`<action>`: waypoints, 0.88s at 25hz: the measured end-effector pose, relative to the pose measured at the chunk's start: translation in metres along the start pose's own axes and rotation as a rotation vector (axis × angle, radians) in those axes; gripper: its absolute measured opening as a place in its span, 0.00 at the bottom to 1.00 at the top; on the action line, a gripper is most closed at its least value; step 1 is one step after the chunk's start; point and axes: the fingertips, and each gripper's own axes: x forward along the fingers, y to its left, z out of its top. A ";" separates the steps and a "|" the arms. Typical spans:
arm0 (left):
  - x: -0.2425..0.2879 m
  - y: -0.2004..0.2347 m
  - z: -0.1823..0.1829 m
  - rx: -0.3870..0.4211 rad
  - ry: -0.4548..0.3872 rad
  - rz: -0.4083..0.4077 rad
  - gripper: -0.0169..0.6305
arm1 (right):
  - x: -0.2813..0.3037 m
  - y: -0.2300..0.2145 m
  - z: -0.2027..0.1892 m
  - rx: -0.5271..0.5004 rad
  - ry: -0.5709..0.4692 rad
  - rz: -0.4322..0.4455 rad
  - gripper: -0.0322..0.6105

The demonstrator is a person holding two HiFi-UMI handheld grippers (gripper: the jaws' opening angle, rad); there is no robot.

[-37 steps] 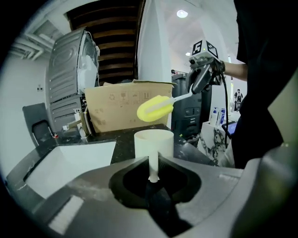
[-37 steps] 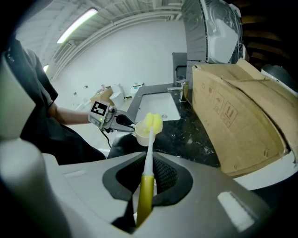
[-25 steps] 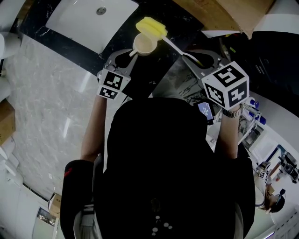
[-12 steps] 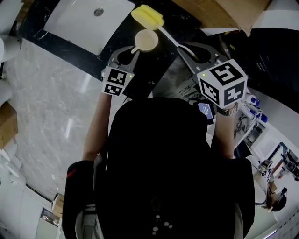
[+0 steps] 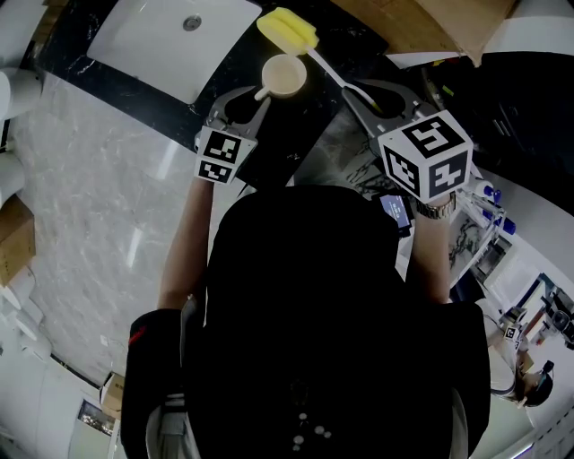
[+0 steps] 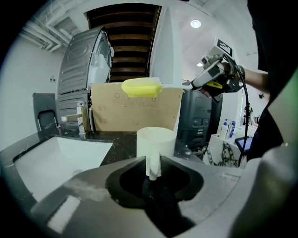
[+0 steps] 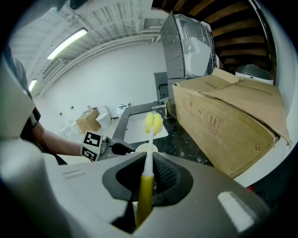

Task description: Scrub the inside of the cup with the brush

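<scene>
1. Head view: the left gripper [image 5: 256, 99] pinches the handle of the cup [image 5: 282, 76] over the dark counter [image 5: 224, 67], just off the corner of the sink [image 5: 161, 40]. The right gripper [image 5: 359, 97] is clamped on the stem of the brush [image 5: 287, 33]. The brush's yellow head sits beyond the cup's rim, toward the counter's far edge by the box [image 5: 421, 22]. The head is outside the cup.

2. Left gripper view: the cup [image 6: 156, 142] stands mouth up with its handle between the jaws, which lie against it. The jaws have just been opening, so the hold is probably lighter than it looks. The gripper hides the cup's base, so whether it rests on the counter cannot be told. The brush [image 6: 141, 87] hangs level above the mouth, well clear, with the right gripper [image 6: 198, 84] at its far end.

3. Right gripper view: the jaws are pressed on the brush [image 7: 148, 153] where yellow grip meets white stem. The stem points at the cup [image 7: 146, 148] and the left gripper [image 7: 118, 148] below.

4. Scrubbing appears not yet begun. To do it well:
   - Firm the left grip first, or the brush's push may tip the cup.
   - Tilt the stem steeper and centre the head over the mouth.
   - Lower it straight in without catching the rim.
   - Twist it against wall and bottom.
</scene>
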 end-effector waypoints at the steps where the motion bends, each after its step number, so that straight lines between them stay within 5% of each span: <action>1: -0.001 0.000 0.001 0.000 -0.002 0.000 0.19 | -0.001 0.001 0.000 0.000 -0.001 -0.002 0.11; 9: -0.019 -0.002 0.004 0.002 -0.038 -0.006 0.38 | -0.001 0.010 -0.006 -0.007 -0.017 -0.019 0.11; 18: -0.071 0.013 0.017 -0.075 -0.110 0.076 0.39 | 0.002 0.035 -0.010 0.030 -0.076 -0.036 0.11; 22: -0.100 0.018 0.036 -0.111 -0.173 0.124 0.26 | -0.002 0.047 -0.001 0.026 -0.181 -0.078 0.11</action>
